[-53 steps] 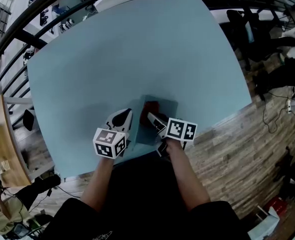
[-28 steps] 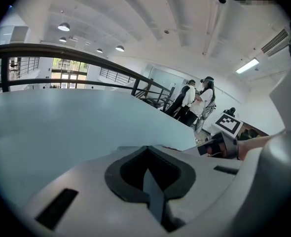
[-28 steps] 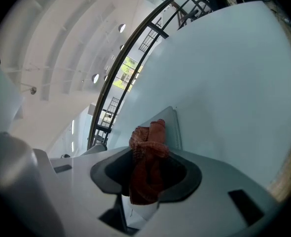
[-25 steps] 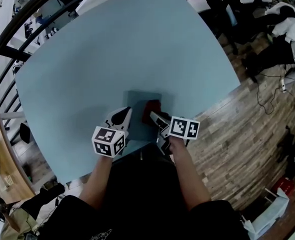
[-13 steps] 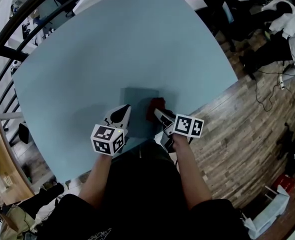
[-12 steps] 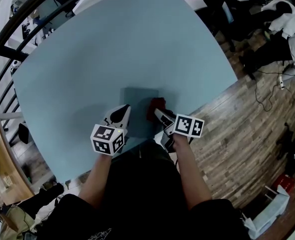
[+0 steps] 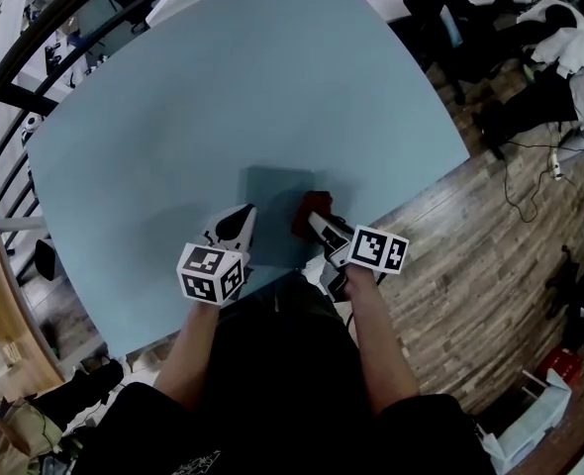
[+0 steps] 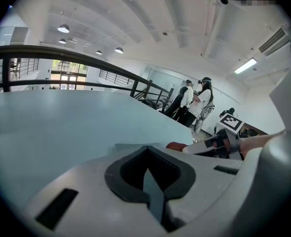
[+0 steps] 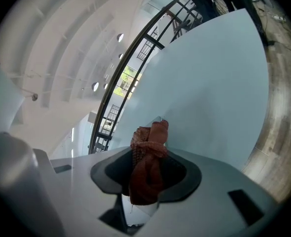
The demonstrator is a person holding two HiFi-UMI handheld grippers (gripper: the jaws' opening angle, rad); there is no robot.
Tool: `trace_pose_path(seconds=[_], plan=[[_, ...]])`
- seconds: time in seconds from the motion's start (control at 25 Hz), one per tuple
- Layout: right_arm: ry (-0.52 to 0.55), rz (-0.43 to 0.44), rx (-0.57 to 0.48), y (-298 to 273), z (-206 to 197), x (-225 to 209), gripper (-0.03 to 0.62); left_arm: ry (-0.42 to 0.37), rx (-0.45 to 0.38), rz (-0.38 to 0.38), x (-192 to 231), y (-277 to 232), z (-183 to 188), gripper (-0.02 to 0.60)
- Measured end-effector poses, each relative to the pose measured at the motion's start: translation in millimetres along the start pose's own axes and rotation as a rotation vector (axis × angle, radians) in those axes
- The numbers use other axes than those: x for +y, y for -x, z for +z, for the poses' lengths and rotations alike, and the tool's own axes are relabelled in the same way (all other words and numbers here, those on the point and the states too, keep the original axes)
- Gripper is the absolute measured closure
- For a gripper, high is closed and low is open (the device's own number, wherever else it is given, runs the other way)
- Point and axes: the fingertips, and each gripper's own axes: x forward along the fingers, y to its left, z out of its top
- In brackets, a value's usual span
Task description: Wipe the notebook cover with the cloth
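Two claws reached out low over the near edge of the surface [image 7: 223, 97] in the head view, both forearms bare. The left claw [image 7: 237, 224] pointed at the left edge of the one notebook [image 7: 270, 198]. The right claw [image 7: 318, 224] angled in at the notebook's right edge, with the one red cloth [image 7: 310, 209] at its tip.

In the left gripper view, the left claw [image 8: 149, 179] had its jaws together with nothing between them. Past it showed the cloth [image 8: 177, 145] and the right claw [image 8: 197, 148], and two people [image 8: 195, 100] stood far off by a railing [image 8: 61, 51].

In the right gripper view, the right claw [image 9: 146, 179] was clamped on the bunched cloth [image 9: 150, 137], which stuck out beyond the jaws over the surface [image 9: 209, 73].
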Motion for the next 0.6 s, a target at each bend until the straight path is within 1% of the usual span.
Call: trace_pose_path(seconds=[0.4, 0.6], plan=[[0.055, 0.06, 0.077, -27.2, -35.4, 35.5, 0.452, 0.012, -0.023, 0.064, 13.8, 28.0, -4.0, 0.581], [0.051, 0.089, 0.102, -39.7, -50.2, 50.2, 0.453, 0.027, -0.029, 0.104, 21.9, 42.6, -6.5, 0.581]])
